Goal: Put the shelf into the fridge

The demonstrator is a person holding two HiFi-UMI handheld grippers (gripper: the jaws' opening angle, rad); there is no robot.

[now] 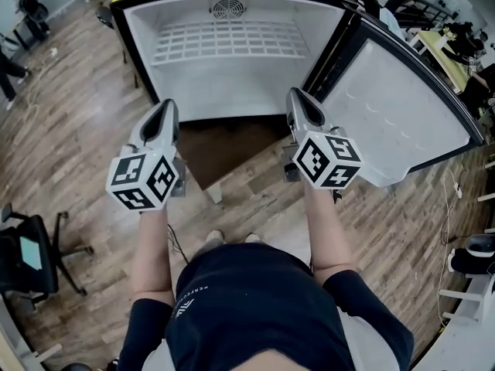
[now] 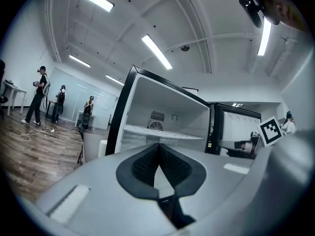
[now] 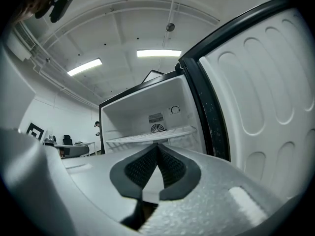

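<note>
With its one door point(image 1: 394, 107) swung open to the right, one fridge point(image 1: 141, 49) holds one white wire shelf point(image 1: 224, 41), seated level across its cavity. Two grippers, left gripper point(image 1: 168, 105) and right gripper point(image 1: 298, 95), point towards the opening, clear of it; both jaw pairs are clenched together on nothing. One round fan grille point(image 1: 227, 8) sits just above the shelf.

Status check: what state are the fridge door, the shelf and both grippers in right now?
fridge door: swung wide open.
shelf: seated level inside the fridge, held by neither gripper.
left gripper: shut, empty.
right gripper: shut, empty.
</note>
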